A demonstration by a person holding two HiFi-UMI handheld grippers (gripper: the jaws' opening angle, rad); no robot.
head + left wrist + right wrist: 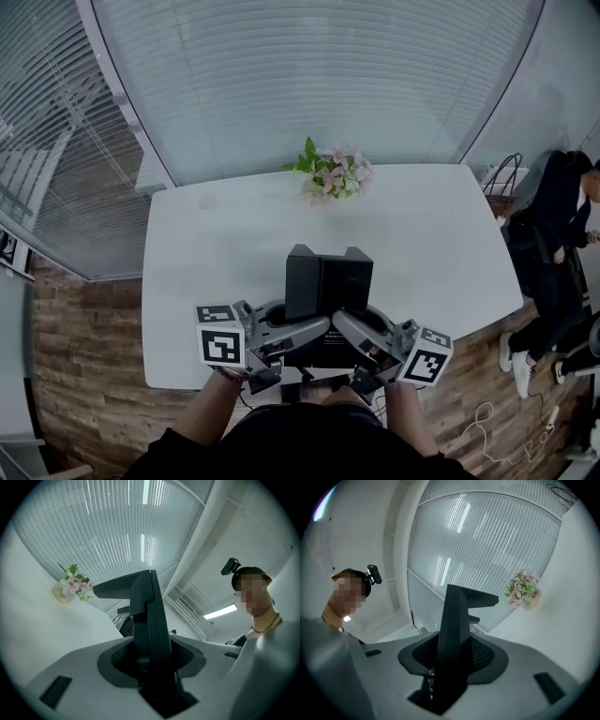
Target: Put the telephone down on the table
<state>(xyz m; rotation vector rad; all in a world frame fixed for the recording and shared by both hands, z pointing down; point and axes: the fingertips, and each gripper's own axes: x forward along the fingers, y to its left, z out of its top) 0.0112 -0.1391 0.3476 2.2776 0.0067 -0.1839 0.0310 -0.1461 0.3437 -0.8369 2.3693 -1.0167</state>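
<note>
Telephone (327, 281), black and blocky, sits in the lower centre of the head view, over the near edge of a white table (225, 244). It is caught between two hand-held grippers that meet beneath it. The left gripper (309, 328) comes in from the lower left and the right gripper (349, 328) from the lower right, each carrying a marker cube at its outer end.

In the left gripper view the jaws of the left gripper (150, 667) are clamped on the telephone (147, 611), which rises edge-on through the middle of the frame. The right gripper view shows the same: the right gripper (450, 667) has its jaws pressed on the dark body of the telephone (454, 620), which stands upright at centre.

No view shows whether the telephone's underside touches the tabletop.

A small bunch of pink flowers (333, 173) with green leaves stands at the far edge of the table, at upper centre, well apart from the telephone. Behind it runs a wall of pale blinds (309, 66). At the right edge a person in dark clothes (558, 216) stands on the wooden floor (84, 337).
</note>
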